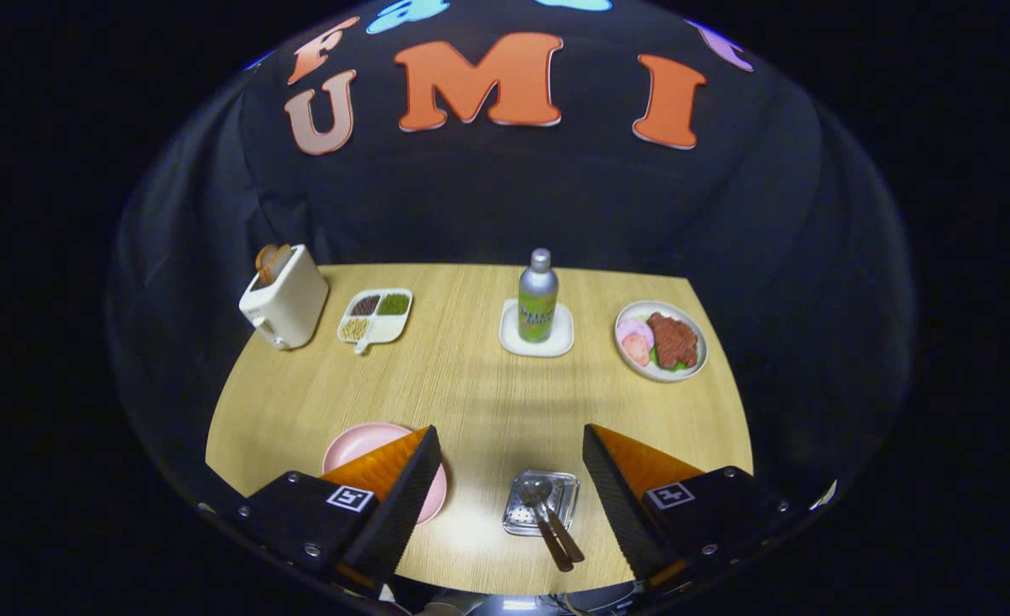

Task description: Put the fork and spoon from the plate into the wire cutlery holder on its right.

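While jaws gape, fork and spoon point(548, 518) stand handles-up in holder point(543, 505).

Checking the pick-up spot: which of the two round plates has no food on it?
The pink plate, partly behind one finger of the open hand-held gripper.

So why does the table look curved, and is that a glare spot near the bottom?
In the gripper view the fisheye lens bows the table edges outward. A bright patch of light falls on the wood between the open fingers, beside the wire cutlery holder, washing out the grain there. The far wall stays dim, and the bottle looks sharp enough.
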Tool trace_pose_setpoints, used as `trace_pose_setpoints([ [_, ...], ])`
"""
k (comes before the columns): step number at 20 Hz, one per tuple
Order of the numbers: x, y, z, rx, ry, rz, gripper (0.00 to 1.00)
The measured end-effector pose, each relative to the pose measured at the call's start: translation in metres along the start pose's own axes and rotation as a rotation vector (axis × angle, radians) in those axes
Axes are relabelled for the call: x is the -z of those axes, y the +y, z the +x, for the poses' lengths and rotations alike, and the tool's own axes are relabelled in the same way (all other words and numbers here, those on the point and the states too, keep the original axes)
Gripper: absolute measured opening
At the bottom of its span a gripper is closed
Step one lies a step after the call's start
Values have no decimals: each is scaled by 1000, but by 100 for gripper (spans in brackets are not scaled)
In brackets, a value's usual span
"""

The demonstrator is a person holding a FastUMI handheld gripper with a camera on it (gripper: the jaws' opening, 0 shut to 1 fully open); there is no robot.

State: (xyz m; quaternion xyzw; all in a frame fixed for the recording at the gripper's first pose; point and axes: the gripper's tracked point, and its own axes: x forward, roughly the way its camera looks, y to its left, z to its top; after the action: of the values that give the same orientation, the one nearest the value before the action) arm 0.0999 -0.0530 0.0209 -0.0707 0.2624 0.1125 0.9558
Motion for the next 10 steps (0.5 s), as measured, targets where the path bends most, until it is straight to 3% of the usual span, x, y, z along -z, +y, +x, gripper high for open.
trace_pose_setpoints([
  [5,-65,-5,-60,53,-280,15,100],
  [10,-65,-8,-96,128,-413,30,99],
])
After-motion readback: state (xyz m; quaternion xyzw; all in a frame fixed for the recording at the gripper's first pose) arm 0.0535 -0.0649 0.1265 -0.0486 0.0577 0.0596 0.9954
